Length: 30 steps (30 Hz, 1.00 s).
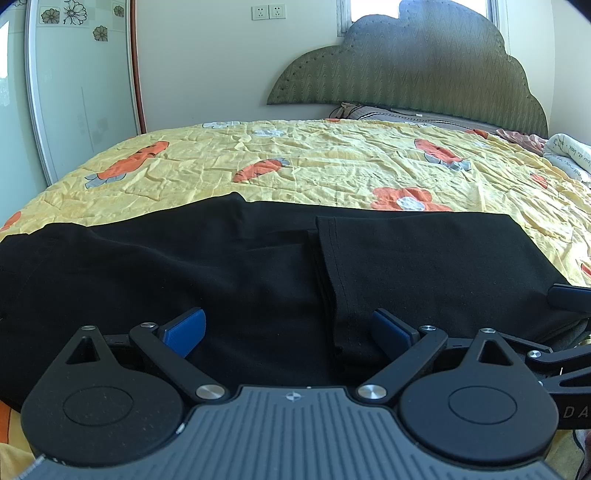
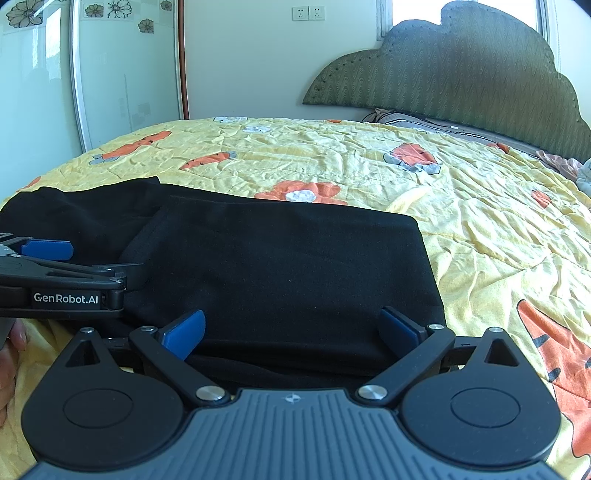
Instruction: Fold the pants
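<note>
Now | black pants (image 1: pixel 258 266) lie partly folded on the yellow carrot-print bed cover (image 1: pixel 332 162) | left gripper (image 1: pixel 288 328) fingers spread wide, gripping nothing, pants hem between them | right gripper (image 2: pixel 291 328) fingers wide apart, empty, over folded pants | "GenRobot.AI" reads on left gripper's side; "DA" partly visible at right gripper's edge

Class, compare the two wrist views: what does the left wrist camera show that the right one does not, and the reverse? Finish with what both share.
Only the left wrist view shows the stitched hem of the folded-over pants leg.

Only the right wrist view shows the left gripper from the side with its GenRobot.AI label, and a hand.

Both show the black pants on the yellow bedspread, the headboard, the wall sockets, and open fingers.
</note>
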Tool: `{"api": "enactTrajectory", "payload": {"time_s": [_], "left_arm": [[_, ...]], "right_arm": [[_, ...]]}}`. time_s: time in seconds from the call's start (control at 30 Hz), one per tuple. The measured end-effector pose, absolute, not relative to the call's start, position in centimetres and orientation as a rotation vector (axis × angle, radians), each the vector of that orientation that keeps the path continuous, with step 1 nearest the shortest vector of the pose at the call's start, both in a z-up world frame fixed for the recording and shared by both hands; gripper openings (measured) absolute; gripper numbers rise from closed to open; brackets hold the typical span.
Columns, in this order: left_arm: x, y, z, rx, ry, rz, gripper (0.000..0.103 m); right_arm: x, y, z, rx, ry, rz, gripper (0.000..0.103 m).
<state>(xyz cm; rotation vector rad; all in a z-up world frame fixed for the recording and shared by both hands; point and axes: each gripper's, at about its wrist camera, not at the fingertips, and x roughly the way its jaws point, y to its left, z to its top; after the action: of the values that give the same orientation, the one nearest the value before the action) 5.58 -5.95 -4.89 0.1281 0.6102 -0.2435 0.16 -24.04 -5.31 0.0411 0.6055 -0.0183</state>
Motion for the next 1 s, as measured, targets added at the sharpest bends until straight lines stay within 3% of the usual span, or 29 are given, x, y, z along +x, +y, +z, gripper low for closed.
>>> {"api": "enactTrajectory", "payload": {"time_s": [0.3, 0.47, 0.73, 0.9, 1.0], "left_arm": [[3.4, -3.3, -2.8, 0.146, 0.547, -0.207, 0.096], [2.8, 2.5, 0.2, 0.069, 0.495, -0.067, 0.097], [4.6, 16.3, 2.5, -0.326, 0.621, 0.174, 0.094], [4.6, 20.0, 1.8, -0.454, 0.688, 0.182, 0.091], [4.5, 21.4, 1.2, -0.539, 0.712, 0.184, 0.084]], "right_arm": [[-0.2, -23.1, -3.8, 0.059, 0.560, 0.060, 0.102], [0.7, -17.3, -1.7, -0.113, 0.490, 0.205, 0.102], [-0.1, -5.4, -1.0, -0.511, 0.299, 0.448, 0.102], [-0.7, 0.0, -1.8, -0.661, 0.220, 0.547, 0.102], [-0.4, 1.8, -1.8, -0.665, 0.211, 0.601, 0.101]]}}
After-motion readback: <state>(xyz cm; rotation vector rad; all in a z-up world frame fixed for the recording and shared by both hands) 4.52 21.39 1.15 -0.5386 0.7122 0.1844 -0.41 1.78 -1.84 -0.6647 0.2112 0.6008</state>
